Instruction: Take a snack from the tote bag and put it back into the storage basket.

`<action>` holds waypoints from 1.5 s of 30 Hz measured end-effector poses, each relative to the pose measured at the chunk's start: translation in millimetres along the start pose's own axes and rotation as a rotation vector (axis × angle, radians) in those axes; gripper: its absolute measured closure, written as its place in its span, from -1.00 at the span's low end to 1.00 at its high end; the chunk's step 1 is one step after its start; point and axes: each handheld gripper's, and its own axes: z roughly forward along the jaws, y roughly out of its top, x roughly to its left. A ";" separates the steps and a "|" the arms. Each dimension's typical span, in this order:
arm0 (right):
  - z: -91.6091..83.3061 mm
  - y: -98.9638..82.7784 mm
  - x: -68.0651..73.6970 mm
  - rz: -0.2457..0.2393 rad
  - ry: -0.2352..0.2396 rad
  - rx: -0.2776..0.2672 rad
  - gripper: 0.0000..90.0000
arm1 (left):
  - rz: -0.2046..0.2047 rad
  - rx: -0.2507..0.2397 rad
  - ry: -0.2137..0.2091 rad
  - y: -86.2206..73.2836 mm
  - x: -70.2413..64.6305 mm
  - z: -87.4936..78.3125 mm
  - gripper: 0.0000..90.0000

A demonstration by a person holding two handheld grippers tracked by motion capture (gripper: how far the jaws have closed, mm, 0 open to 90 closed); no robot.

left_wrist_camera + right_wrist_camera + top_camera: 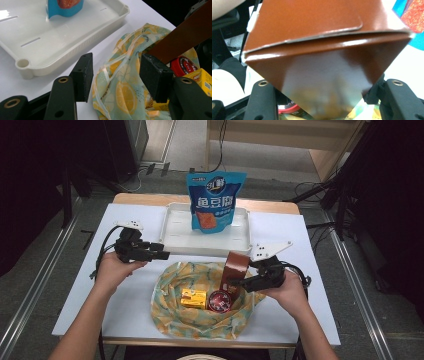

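A glossy brown carton point(234, 265) stands tilted over the open lemon-print cloth bag point(200, 322). My right gripper point(235, 282) is shut on its lower end; in the right gripper view the carton point(322, 50) sits wedged between both jaws. Inside the bag lie a yellow box point(193, 297) and a round red tin point(219, 301). My left gripper point(162, 251) hovers open at the bag's upper left rim, nothing between its fingers. In the left gripper view the open gripper point(120, 75) frames the bag's cloth point(125, 92), with the carton point(182, 37), tin point(183, 65) and yellow box point(202, 80) beyond.
A white tray point(175, 240) sits behind the bag with a blue snack pouch point(214, 202) standing upright in it. The tray's rim point(62, 40) lies close to the left gripper. The white table top point(125, 285) ends just below the bag.
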 end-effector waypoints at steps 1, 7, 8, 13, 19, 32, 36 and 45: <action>-1.5 1.6 0.5 0.003 0.000 -0.005 -0.10 | -0.002 -0.001 -0.003 0.1 0.1 0.4 0.00; -10.2 12.5 4.8 0.009 -0.011 -0.021 -0.10 | -0.007 0.000 -0.012 0.8 1.5 0.7 0.00; -10.2 12.5 4.8 0.009 -0.011 -0.021 -0.10 | -0.007 0.001 -0.010 1.1 1.3 0.3 0.00; -18.0 21.9 5.9 0.015 -0.009 -0.034 -0.09 | -0.004 -0.003 -0.011 1.8 1.0 -1.4 0.00; -28.4 36.6 7.3 0.001 -0.013 -0.042 -0.09 | -0.006 -0.007 -0.014 1.8 1.1 -2.3 0.00; -44.9 70.5 -2.2 -0.011 -0.044 -0.081 -0.08 | -0.001 0.000 -0.022 2.4 -0.3 -1.4 0.00; -39.6 77.2 -12.4 -0.005 -0.065 -0.068 -0.08 | -0.004 -0.004 -0.024 2.5 -0.3 -2.5 0.00; -15.0 92.6 -43.0 0.008 -0.103 -0.060 -0.08 | -0.006 -0.011 -0.024 2.2 2.5 -5.6 0.00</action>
